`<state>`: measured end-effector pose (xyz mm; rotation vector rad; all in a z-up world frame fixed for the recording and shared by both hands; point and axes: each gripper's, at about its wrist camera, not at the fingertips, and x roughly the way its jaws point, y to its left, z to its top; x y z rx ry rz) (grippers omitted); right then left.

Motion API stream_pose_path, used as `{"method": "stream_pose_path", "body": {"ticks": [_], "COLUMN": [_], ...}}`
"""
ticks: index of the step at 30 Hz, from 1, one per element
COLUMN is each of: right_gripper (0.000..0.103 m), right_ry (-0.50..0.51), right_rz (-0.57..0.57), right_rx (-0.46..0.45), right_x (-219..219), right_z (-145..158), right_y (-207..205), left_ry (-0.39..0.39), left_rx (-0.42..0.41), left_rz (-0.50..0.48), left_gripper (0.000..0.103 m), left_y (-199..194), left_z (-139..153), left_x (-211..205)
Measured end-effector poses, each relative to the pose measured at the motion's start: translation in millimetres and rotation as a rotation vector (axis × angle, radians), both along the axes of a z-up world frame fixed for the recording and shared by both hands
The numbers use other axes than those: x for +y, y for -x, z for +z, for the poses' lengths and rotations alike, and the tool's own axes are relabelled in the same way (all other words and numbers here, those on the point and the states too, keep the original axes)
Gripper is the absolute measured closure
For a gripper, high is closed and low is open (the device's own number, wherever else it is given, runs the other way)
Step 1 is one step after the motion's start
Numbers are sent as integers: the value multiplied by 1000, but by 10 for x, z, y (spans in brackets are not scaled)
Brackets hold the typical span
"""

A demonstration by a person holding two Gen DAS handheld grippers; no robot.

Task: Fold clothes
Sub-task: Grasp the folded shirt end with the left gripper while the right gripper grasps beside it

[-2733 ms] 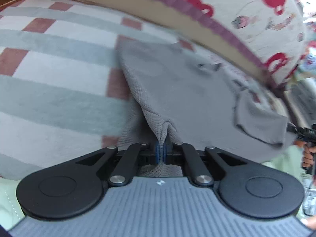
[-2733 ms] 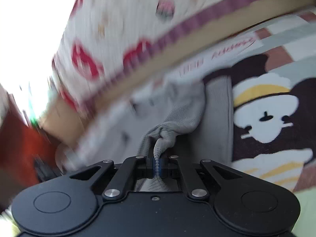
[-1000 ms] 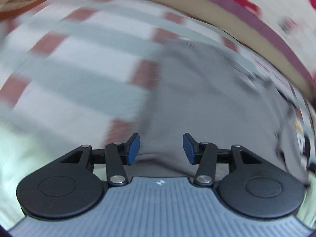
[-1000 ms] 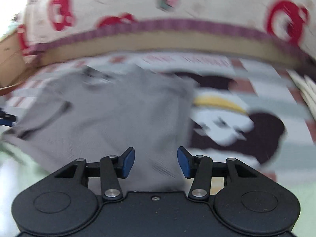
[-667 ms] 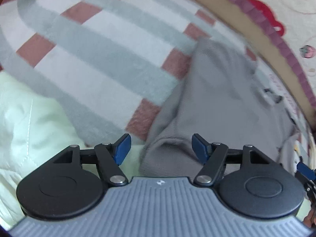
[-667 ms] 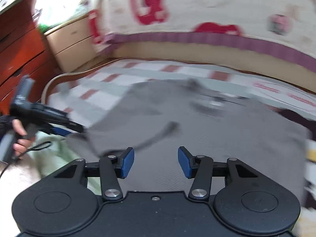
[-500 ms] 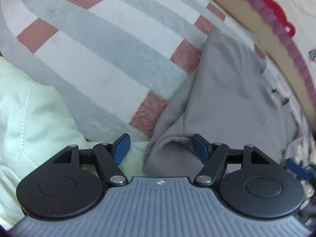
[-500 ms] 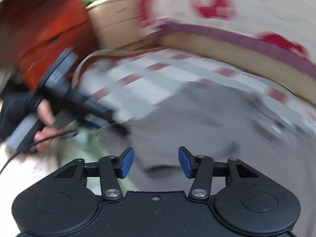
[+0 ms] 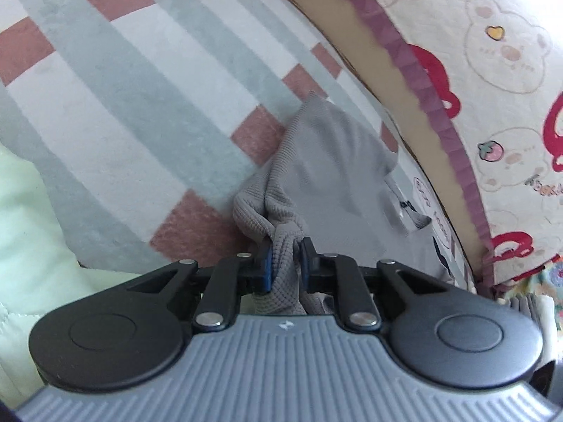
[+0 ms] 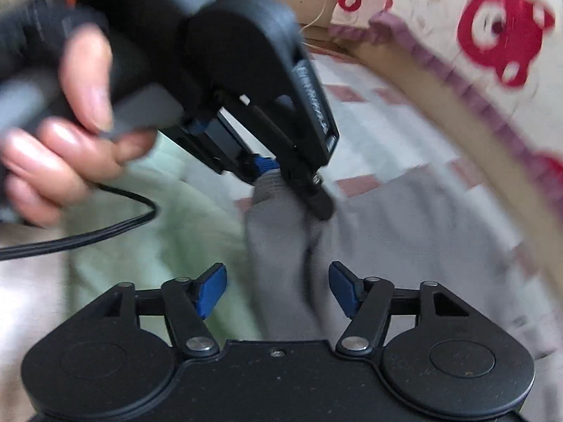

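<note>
A grey knit garment (image 9: pixel 327 165) lies on a striped blanket. My left gripper (image 9: pixel 284 262) is closing on a bunched corner of it, and the blue pads press the fabric between them. In the right wrist view the same grey garment (image 10: pixel 404 225) spreads to the right, and the left gripper (image 10: pixel 278 172) shows from the side, pinching that corner. My right gripper (image 10: pixel 277 290) sits just behind the pinched corner with its jaws opening wide. A ridge of grey fabric runs between the blue pads without touching them.
The striped blanket (image 9: pixel 140 81) of grey, white and dull red covers the bed. A pale green quilt (image 9: pixel 24 232) lies at the near left edge. A headboard cover with red bears (image 9: pixel 492 70) rises behind. A hand (image 10: pixel 59 133) holds the left gripper, trailing a black cable (image 10: pixel 88 235).
My left gripper has shut on the garment's near corner. My right gripper swung left across the garment, up close to the left gripper, and stands wider open.
</note>
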<state>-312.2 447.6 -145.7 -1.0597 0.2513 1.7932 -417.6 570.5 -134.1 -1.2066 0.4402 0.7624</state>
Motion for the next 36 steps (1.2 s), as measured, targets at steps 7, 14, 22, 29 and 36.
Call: {"method": "stream_pose_path", "body": {"ticks": [7, 14, 22, 29, 36], "right_gripper": [89, 93, 93, 92, 68], "right_ry": [37, 84, 80, 52, 109], "right_rz": [-97, -336, -391, -321, -404], "right_rx": [71, 470, 587, 525, 866], "right_x": [161, 211, 168, 121, -302], "right_z": [-132, 114, 85, 76, 397], "right_y": [-103, -657, -767, -706, -1467], "left_ry": [55, 137, 209, 67, -178], "left_rx": [-42, -146, -303, -107, 162], "left_rz": [85, 173, 182, 162, 23], "left_gripper": [83, 44, 37, 69, 91], "left_y": [236, 384, 102, -192, -444], "left_z": [-5, -53, -200, -212, -17], "left_x": [-28, -22, -124, -27, -86]}}
